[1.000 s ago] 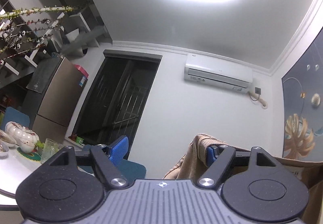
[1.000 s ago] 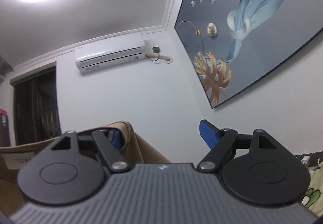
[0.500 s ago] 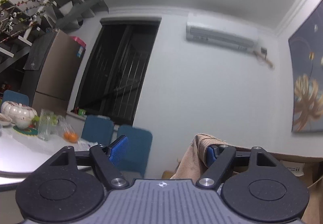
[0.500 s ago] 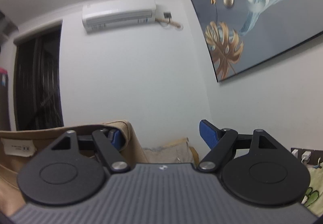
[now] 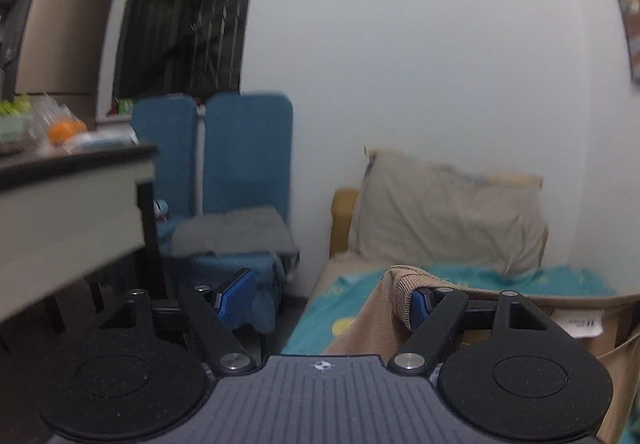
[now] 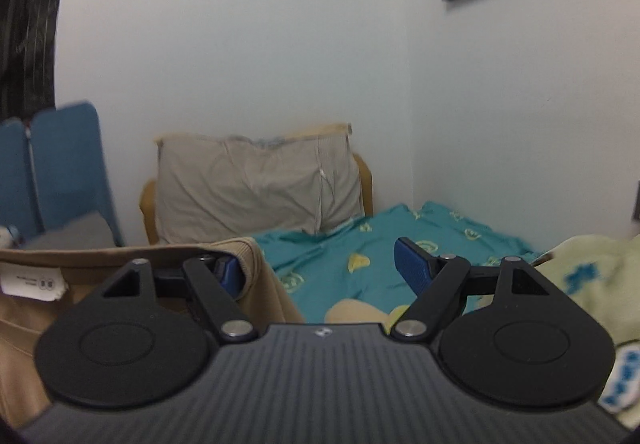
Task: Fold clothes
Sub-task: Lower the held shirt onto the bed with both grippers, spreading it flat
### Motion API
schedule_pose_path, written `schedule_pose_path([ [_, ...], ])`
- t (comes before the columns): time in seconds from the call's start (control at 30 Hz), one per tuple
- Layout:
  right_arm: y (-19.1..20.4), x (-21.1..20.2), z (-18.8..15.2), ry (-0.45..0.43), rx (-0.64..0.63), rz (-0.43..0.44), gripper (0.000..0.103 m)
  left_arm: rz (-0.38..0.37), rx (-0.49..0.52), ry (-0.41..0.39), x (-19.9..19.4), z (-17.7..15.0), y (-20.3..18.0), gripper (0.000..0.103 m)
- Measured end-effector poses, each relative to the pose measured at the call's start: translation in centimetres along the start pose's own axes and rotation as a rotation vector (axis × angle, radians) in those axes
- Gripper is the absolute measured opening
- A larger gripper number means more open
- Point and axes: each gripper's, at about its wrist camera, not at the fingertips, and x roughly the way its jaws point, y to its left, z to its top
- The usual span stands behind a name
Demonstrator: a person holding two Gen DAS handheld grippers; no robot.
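A tan garment with a ribbed edge hangs stretched between my two grippers. In the left wrist view the tan garment [image 5: 384, 320] is draped over the right finger of my left gripper [image 5: 328, 294], whose jaws stand wide apart. In the right wrist view the tan garment [image 6: 264, 284] hangs over the left finger of my right gripper [image 6: 320, 268], also wide apart. A white label [image 6: 32, 282] shows on the cloth. Neither pair of fingers pinches the cloth; it is hooked over one finger each.
A bed with a teal patterned sheet [image 6: 360, 244] and a beige pillow [image 6: 248, 187] lies ahead. Pale yellow bedding [image 6: 592, 276] is at the right. Blue chairs [image 5: 244, 147] with grey cloth and a table edge [image 5: 76, 179] stand at the left.
Both grippers have tilted down from the ceiling and air conditioner toward the bed, carrying the tan garment with them. The jaws stay wide apart.
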Motion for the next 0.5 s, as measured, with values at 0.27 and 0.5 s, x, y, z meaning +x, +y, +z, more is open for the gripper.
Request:
schedule_pose_path([
  [0.27,1.9,14.1,-11.5,0.187,-0.065,0.009,0.077,0.026,0.018,0.209,17.2,-11.7,-1.0,0.078],
  [0.5,0.9,17.3,-13.8,0.448,0.024,0.131,0.089,0.060,0.080,0.411,21.5,-13.7,-1.4,0.087],
])
